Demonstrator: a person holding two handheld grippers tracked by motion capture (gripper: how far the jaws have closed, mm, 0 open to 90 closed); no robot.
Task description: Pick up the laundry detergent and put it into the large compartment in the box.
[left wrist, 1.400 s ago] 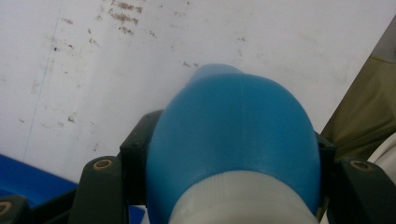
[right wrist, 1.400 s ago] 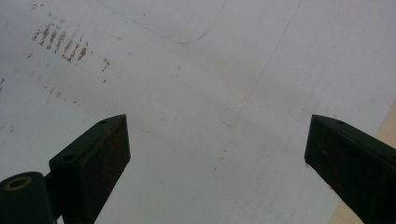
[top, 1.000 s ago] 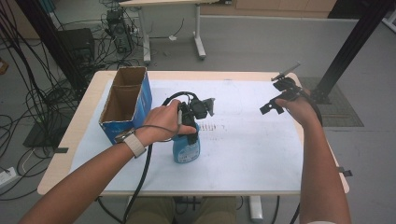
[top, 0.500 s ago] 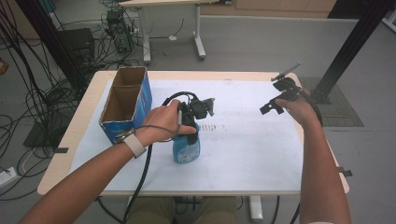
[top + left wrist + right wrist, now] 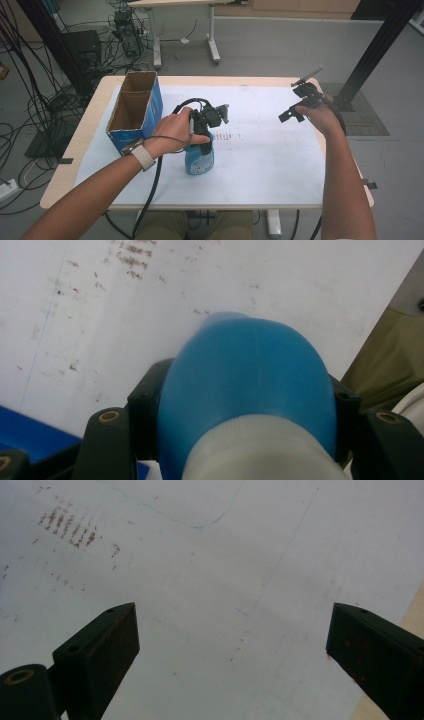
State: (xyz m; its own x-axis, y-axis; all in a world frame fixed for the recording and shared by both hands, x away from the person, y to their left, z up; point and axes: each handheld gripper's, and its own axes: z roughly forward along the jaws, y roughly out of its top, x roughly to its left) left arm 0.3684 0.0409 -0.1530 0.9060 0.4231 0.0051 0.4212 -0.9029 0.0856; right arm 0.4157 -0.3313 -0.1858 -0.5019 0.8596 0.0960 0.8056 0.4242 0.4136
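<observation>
Blue bottle gripped on the desk

The blue bottle (image 5: 200, 157) is pinched by the left hand-held gripper (image 5: 202, 131); the right hand-held gripper (image 5: 232, 645) is held spread.

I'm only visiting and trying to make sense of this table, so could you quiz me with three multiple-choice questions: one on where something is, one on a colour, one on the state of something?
1. Where does the cardboard box stand?
A. at the table's far left
B. at the near right corner
C. on the floor

2. What colour is the bottle?
A. red
B. blue
C. green

3. How is the right gripper?
A. shut on the bottle
B. shut on the box
C. open, holding nothing

Answers:
1. A, since the high view shows the box on the white sheet at the far left, left of the bottle.
2. B, since its body is blue in the high view and between the jaws of the left gripper.
3. C, since the right gripper view shows its jaws wide apart over the bare sheet.
</observation>
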